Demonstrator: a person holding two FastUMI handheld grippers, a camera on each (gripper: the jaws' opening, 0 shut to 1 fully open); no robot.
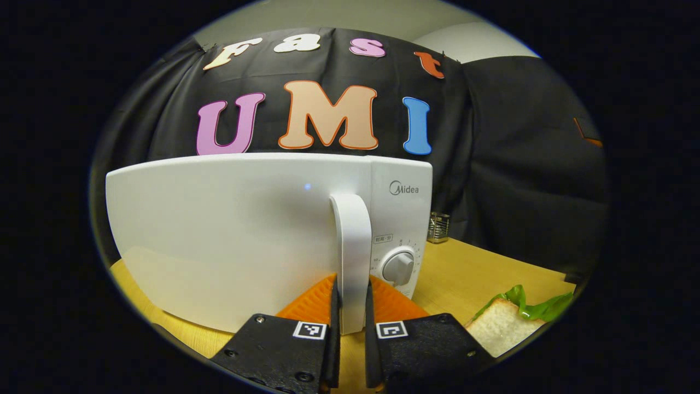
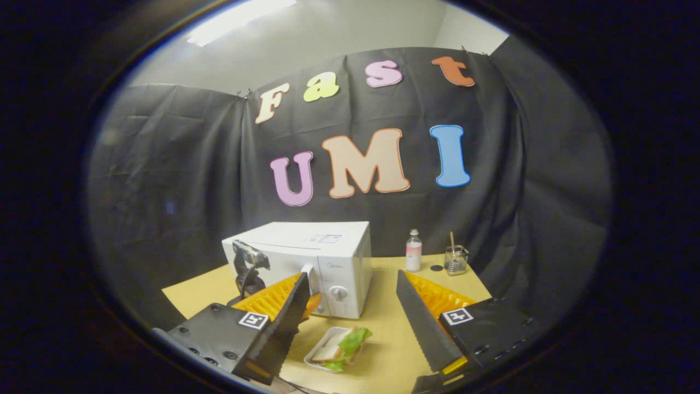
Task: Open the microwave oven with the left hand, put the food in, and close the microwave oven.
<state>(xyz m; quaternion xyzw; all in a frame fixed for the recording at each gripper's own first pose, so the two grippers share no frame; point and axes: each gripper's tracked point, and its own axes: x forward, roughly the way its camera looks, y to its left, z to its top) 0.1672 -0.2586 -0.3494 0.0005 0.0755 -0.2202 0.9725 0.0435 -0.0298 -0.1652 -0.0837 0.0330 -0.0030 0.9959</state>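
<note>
Microwave oven sits toward the back left of the worktop, door shut, its vertical door handle on the right side of the door next to the control dial. Left gripper is at the lower end of that handle, 1 finger on each side, nearly pressed together around it; it looks like a pinch on the handle, though contact of both pads is hard to confirm. In the right gripper view the left gripper shows at the oven front.

Step in hand, as I judge it: open the door. To do it well: keep the pinch firm, pull along the door's arc toward the hinge on the left, not straight back, so the oven does not slide on the worktop. Swing it wide enough for the food to pass.

Food: sandwich with lettuce on a small tray, near the front edge of the worktop, in front of the oven and well apart from it. Right gripper hovers above it, fingers spread wide, holding nothing.

Small bottle and glass jar stand at the back right of the worktop, clear of the door swing.
</note>
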